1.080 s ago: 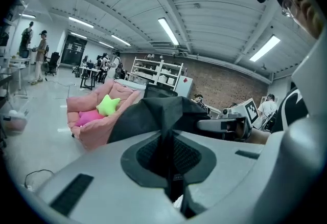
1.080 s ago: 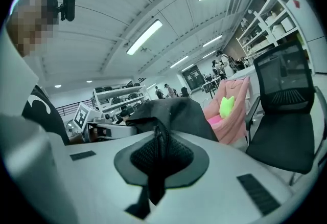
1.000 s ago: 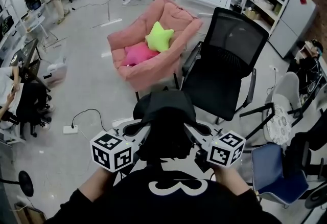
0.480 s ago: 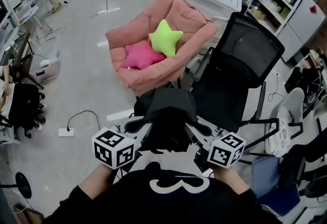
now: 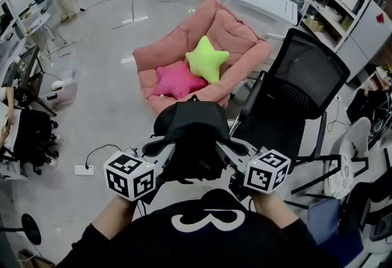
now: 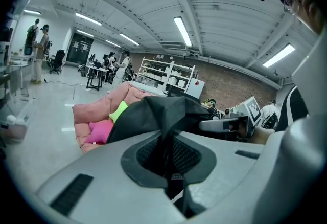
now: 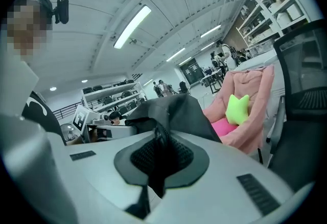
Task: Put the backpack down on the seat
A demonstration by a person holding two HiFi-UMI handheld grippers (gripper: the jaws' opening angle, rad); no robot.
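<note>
Backpack (image 5: 191, 138), now carried closer to the pink armchair (image 5: 229, 28) than a second ago, held in the air before its front edge and beside the black office chair (image 5: 312, 71), left gripper (image 5: 164, 149) and right gripper (image 5: 225, 149) each clamped on its black fabric.

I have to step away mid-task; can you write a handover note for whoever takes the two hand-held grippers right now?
Left hand-held gripper: shut on fabric of the backpack.
Right hand-held gripper: shut on its other side.
The backpack hangs between them, held up in front of the pink armchair; the black office chair stands to its right.
Done: backpack gripped and raised.
Left: set it down on one of the two seats, then open both grippers.
</note>
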